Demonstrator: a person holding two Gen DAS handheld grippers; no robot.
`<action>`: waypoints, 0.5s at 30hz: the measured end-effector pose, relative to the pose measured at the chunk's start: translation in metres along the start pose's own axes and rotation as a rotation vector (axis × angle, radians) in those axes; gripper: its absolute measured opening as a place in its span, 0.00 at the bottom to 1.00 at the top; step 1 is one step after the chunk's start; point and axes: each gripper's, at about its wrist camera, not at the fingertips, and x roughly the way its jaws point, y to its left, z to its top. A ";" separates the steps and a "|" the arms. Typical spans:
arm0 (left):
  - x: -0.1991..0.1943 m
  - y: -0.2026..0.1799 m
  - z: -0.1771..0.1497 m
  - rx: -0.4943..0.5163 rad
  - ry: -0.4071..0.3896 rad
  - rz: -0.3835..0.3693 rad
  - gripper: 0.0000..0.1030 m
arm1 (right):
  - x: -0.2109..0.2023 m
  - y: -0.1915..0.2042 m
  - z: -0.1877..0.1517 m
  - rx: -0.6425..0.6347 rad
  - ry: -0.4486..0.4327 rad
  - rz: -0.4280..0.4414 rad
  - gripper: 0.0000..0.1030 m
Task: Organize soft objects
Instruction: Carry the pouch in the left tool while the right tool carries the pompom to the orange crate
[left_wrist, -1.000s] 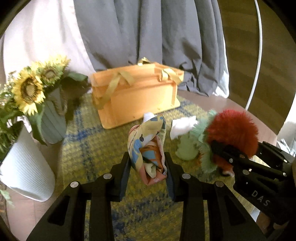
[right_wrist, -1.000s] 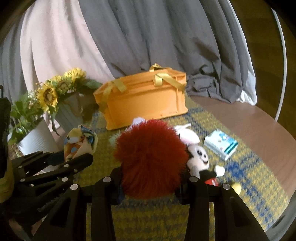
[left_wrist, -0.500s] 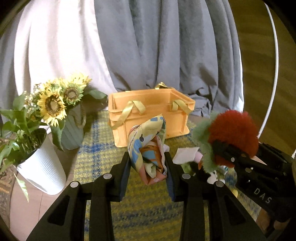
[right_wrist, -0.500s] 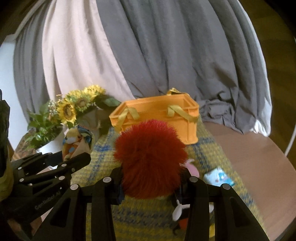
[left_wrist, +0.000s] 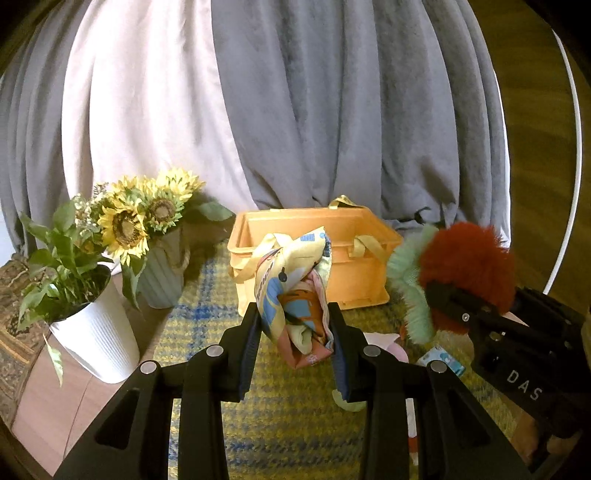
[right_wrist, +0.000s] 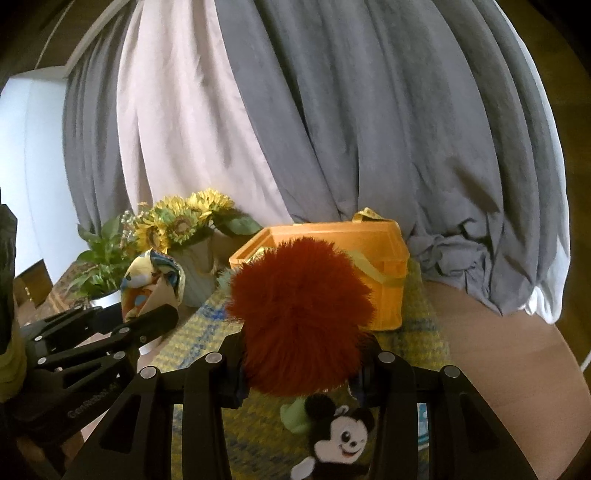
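Observation:
My left gripper is shut on a bunched patterned scarf in yellow, blue and orange, held above the yellow-green mat. My right gripper is shut on a fluffy red and green plush, also lifted; it shows at the right of the left wrist view. An open orange basket with yellow-green handles stands on the mat ahead of both grippers, also in the right wrist view. A black and white mouse plush lies on the mat below the right gripper.
A white pot with a green plant and a grey-green vase of sunflowers stand at the left. Grey and white curtains hang behind. A small blue and white packet and pink-white cloth lie on the mat.
Both grippers have risen with their loads and tilted up, so more of the curtain shows and the basket's open top comes into view. The mouse plush now lies below the right gripper.

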 end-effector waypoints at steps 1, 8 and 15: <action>0.000 -0.001 0.001 0.001 -0.005 0.001 0.33 | 0.000 -0.002 0.001 0.000 -0.002 0.003 0.41; 0.001 -0.005 0.017 0.016 -0.048 0.011 0.33 | 0.002 -0.008 0.012 -0.006 -0.029 0.001 0.41; 0.013 -0.003 0.039 0.025 -0.073 0.005 0.33 | 0.007 -0.012 0.034 -0.008 -0.071 -0.016 0.41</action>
